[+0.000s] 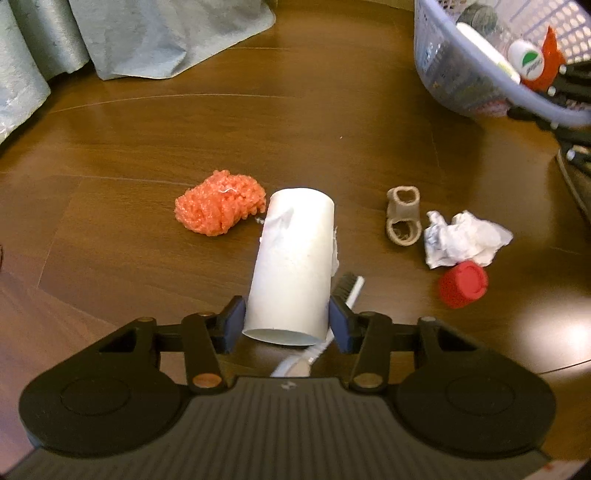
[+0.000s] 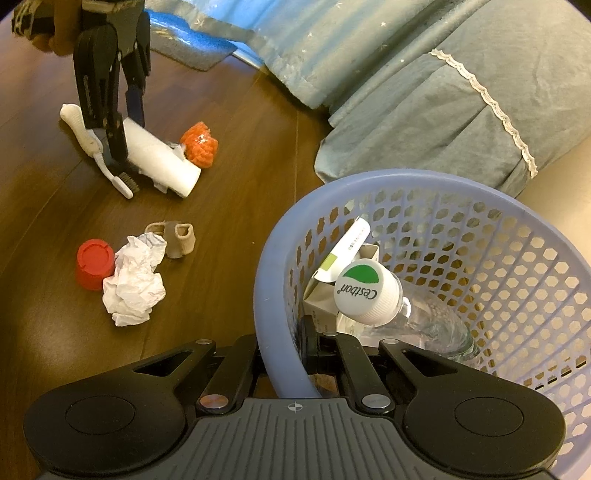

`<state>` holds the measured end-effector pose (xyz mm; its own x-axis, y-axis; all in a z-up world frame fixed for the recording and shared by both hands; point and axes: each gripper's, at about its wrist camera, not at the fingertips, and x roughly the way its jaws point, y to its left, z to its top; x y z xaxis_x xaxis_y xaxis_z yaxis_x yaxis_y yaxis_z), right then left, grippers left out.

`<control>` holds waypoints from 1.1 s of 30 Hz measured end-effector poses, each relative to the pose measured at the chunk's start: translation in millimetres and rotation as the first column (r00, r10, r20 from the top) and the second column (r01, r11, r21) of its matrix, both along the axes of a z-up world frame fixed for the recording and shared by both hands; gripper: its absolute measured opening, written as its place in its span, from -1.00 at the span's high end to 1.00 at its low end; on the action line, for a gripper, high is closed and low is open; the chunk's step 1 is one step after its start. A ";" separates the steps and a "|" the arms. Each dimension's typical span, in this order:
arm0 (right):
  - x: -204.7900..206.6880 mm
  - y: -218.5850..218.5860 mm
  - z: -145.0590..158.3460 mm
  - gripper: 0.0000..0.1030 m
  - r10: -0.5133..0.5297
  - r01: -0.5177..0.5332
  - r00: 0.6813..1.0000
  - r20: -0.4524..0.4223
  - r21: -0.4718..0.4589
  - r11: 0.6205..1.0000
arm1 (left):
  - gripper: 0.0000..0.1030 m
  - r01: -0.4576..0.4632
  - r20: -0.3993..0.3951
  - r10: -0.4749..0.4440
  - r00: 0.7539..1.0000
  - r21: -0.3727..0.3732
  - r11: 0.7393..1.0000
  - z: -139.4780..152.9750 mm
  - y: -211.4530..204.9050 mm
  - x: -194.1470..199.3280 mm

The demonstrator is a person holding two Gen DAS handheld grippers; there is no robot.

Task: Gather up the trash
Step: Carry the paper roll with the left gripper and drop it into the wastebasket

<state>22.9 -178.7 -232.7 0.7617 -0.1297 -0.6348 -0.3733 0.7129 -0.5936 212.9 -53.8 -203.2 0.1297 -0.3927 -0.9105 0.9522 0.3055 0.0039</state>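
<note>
A white paper tube point(image 1: 295, 258) lies on the wooden floor, and my left gripper point(image 1: 287, 321) is shut on its near end, one blue pad against each side. The right wrist view shows that gripper point(image 2: 125, 133) astride the tube point(image 2: 162, 158) from above. Around it lie an orange mesh ball point(image 1: 219, 206), a toothbrush point(image 1: 349, 286), a beige fabric loop point(image 1: 404, 216), crumpled white paper point(image 1: 465, 238) and a red cap point(image 1: 463, 282). My right gripper point(image 2: 282, 354) is shut on the rim of the blue mesh basket point(image 2: 269, 280), which holds a white-capped bottle point(image 2: 365, 291) and a carton point(image 2: 347, 251).
Blue-grey curtain fabric point(image 2: 424, 92) pools on the floor behind the basket and along the far side point(image 1: 147, 37). A hand point(image 2: 55, 33) grips the left tool. Bare wooden floor point(image 1: 314, 122) stretches between the litter and the curtain.
</note>
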 end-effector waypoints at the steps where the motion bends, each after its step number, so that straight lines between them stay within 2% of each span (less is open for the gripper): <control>1: 0.2 0.1 -0.3 0.98 0.000 0.000 1.000 -0.002 0.000 1.000 | 0.16 -0.002 0.000 0.002 1.000 -0.003 1.000 3.6 1.6 -1.5; 9: -0.2 -0.6 1.4 0.98 -0.010 0.010 1.000 -0.008 0.006 1.000 | 0.16 -0.022 -0.007 0.022 1.000 -0.010 1.000 40.8 4.9 -9.0; 14: 0.8 0.6 3.0 0.98 -0.016 0.016 1.000 -0.016 0.008 1.000 | 0.16 -0.079 -0.033 0.079 0.996 -0.005 0.997 70.3 6.7 -10.2; 20: -6.6 3.0 2.6 0.98 0.004 -0.004 1.000 -0.028 0.002 1.000 | 0.16 -0.192 -0.086 0.188 0.978 -0.041 0.981 113.2 8.1 -0.1; 27: -9.1 7.1 5.3 0.98 0.010 -0.010 0.999 -0.034 0.010 1.000 | 0.16 -0.270 -0.121 0.260 0.958 -0.079 0.960 161.3 0.6 -1.0; 33: -7.4 8.6 11.6 0.98 0.001 -0.001 1.000 -0.029 0.025 1.000 | 0.16 -0.273 -0.153 0.257 0.954 -0.098 0.957 188.1 -15.0 -17.4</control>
<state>15.5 -170.1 -221.1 0.7429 -0.1128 -0.6598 -0.3910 0.7269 -0.5646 195.5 -68.8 -15.2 0.1211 -0.4659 -0.8765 0.8257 0.5374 -0.1716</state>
